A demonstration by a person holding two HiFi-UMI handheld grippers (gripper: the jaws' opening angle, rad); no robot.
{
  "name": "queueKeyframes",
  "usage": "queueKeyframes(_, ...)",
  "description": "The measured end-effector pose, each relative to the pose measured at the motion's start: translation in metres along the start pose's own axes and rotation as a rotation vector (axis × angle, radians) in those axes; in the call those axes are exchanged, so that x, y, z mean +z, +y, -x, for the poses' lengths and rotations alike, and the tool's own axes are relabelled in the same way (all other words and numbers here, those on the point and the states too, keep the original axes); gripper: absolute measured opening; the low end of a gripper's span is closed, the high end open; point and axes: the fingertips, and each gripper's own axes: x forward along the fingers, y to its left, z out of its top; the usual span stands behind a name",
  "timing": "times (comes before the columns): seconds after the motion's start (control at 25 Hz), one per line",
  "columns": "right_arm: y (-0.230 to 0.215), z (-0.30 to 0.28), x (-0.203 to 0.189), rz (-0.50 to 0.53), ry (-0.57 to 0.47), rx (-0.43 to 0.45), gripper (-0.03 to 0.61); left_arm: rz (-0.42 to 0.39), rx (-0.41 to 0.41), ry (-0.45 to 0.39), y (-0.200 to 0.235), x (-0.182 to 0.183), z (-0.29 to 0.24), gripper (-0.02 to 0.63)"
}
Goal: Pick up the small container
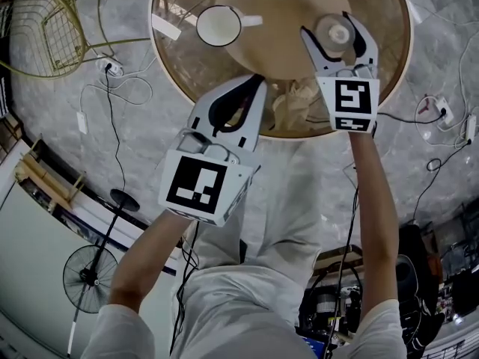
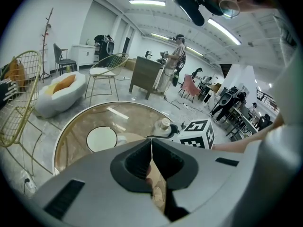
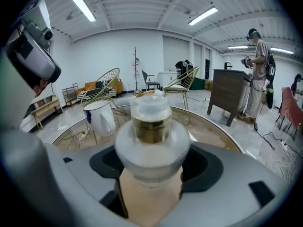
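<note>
My right gripper (image 1: pixel 329 27) clamps the small container (image 3: pixel 151 126) by its wide body, white mug (image 1: pixel 218 25) at its nine o'clock on the round table (image 1: pixel 179 58). My left gripper (image 1: pixel 260 79) has its jaws pressed together.

small frosted translucent container (image 3: pixel 151 145), shiny gold-coloured band (image 3: pixel 151 125); round glossy glass-top bench (image 1: pixel 176 66); smooth white glazed mug (image 1: pixel 218 25); matt tan round board (image 1: pixel 277 21).

A white mug (image 1: pixel 218 25) stands on the round glass table (image 1: pixel 177 83), beside a gold wire chair (image 1: pixel 45 28).
</note>
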Motion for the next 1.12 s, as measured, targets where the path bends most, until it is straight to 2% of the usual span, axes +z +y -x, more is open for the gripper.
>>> queueKeyframes(0.64, 0.0, 0.061, 0.063, 0.01, -0.024, -0.008, 0.337, -0.009, -0.03, -0.018, -0.023, 0.037, 0.042, 0.025)
queueKeyframes(1.12, -0.003, 0.108, 0.111, -0.014, -0.045, -0.053, 0.337, -0.016, -0.051, -0.056, -0.038, 0.077, 0.08, 0.025)
